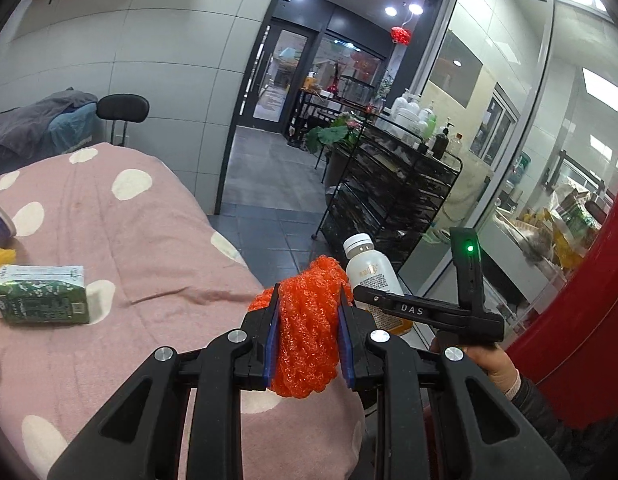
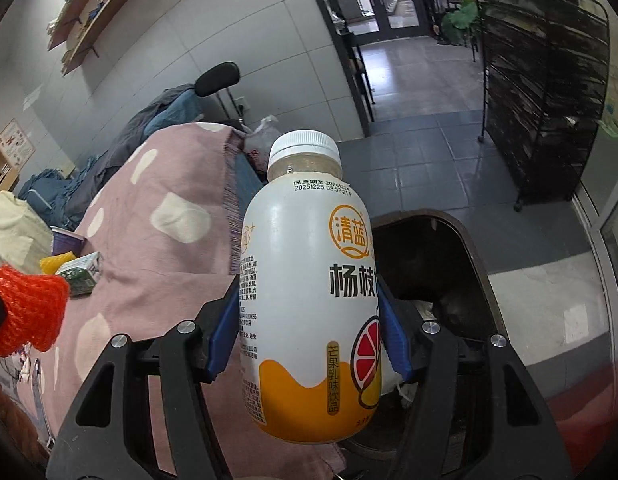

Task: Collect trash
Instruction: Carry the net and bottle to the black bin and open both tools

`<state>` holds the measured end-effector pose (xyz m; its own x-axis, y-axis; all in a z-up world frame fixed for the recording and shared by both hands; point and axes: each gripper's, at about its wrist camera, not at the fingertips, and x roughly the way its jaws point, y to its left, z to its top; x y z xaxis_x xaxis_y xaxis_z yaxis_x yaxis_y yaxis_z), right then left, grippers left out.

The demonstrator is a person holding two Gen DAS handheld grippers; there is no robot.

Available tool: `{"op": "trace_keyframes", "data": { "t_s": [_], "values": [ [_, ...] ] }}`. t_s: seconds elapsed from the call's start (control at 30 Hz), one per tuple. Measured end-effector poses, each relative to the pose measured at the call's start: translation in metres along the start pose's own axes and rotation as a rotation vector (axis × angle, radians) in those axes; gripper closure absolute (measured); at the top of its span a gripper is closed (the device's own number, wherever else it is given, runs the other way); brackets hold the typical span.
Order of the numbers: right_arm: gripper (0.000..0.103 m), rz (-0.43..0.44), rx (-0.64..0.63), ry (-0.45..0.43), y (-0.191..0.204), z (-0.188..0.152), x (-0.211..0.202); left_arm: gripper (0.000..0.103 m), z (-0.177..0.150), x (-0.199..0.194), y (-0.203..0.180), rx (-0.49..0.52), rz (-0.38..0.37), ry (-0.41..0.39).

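Note:
My left gripper (image 1: 308,340) is shut on an orange foam net (image 1: 307,328), held over the near edge of the pink spotted blanket (image 1: 149,240); the net also shows in the right wrist view (image 2: 27,312). My right gripper (image 2: 309,340) is shut on a white and orange drink bottle (image 2: 309,288), upright, above the dark opening of a red trash bin (image 2: 429,264). The bottle also shows in the left wrist view (image 1: 373,276), just right of the net. A green drink carton (image 1: 41,294) lies on the blanket at left, also in the right wrist view (image 2: 83,272).
A yellow foam net (image 2: 55,262) and a purple cup (image 2: 67,240) lie beside the carton. A black wire rack (image 1: 389,188) with bottles stands on the tiled floor ahead. A black chair (image 1: 123,110) and heaped clothes (image 1: 37,120) lie behind the bed.

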<state>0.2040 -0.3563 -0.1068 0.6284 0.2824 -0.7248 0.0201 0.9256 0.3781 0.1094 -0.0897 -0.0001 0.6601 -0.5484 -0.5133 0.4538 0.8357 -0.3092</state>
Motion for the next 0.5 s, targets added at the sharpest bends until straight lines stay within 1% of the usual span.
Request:
{"op": "trace_keyframes", "data": {
  "t_s": [0.17, 0.27, 0.5],
  "values": [
    [0.041, -0.057, 0.071, 0.054, -0.034, -0.015, 0.025, 0.079, -0.003, 0.026, -0.014, 0.039, -0.047, 0.051],
    [0.041, -0.074, 0.115, 0.092, -0.05, -0.023, 0.041, 0.079, -0.007, 0.04, -0.024, 0.056, -0.069, 0.087],
    [0.041, -0.137, 0.182, 0.173, -0.082, -0.044, 0.075, 0.079, -0.016, 0.065, -0.042, 0.107, -0.099, 0.16]
  ]
}}
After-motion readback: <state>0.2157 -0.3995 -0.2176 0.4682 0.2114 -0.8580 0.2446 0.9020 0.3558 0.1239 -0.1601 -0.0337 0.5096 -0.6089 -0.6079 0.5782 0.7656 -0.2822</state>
